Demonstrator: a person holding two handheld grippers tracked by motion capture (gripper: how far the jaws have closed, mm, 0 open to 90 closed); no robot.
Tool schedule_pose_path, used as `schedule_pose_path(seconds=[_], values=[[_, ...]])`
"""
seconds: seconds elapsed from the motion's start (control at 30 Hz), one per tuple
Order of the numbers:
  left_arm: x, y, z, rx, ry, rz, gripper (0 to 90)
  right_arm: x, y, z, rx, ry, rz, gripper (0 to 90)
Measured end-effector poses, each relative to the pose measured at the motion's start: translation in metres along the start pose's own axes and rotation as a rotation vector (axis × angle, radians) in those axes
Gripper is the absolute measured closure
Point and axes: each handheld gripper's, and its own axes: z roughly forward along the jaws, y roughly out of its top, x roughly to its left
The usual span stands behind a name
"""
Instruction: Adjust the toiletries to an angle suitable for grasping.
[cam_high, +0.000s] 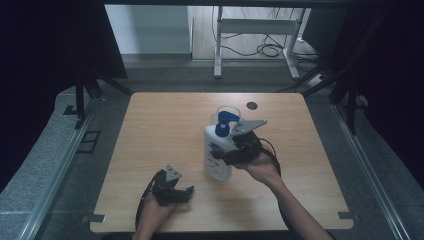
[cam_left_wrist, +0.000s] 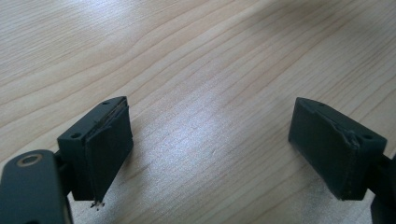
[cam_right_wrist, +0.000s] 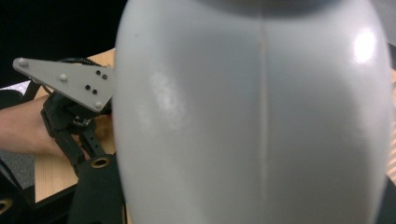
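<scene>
Right hand-held gripper (cam_high: 223, 159) clamped on white pump bottle (cam_high: 218, 152); left hand-held gripper (cam_high: 186, 194) jaws apart.

Both forearms are showing bare in the high view, with no sleeve reaching the wrists. The left gripper (cam_high: 187, 190) is showing a black frame, a grey three-cornered plate at its 12 o'clock and a black cable looping off toward 7 o'clock. In its own view the fingers (cam_left_wrist: 108, 148) are appearing as blocky black pads with small screw holes, one pad edge perhaps fraying. The right gripper (cam_high: 218, 158) is wearing the same grey plate at 1 o'clock, dotted with small screws, and a black cable trailing toward 4 o'clock.
</scene>
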Motion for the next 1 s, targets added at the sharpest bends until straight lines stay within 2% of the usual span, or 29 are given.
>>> schedule_pose_path(seconds=[1.0], values=[[0.0, 0.0, 0.0, -0.004, 0.001, -0.001, 13.1, -0.043, 0.041, -0.026, -0.021, 0.031, -0.057, 37.3]])
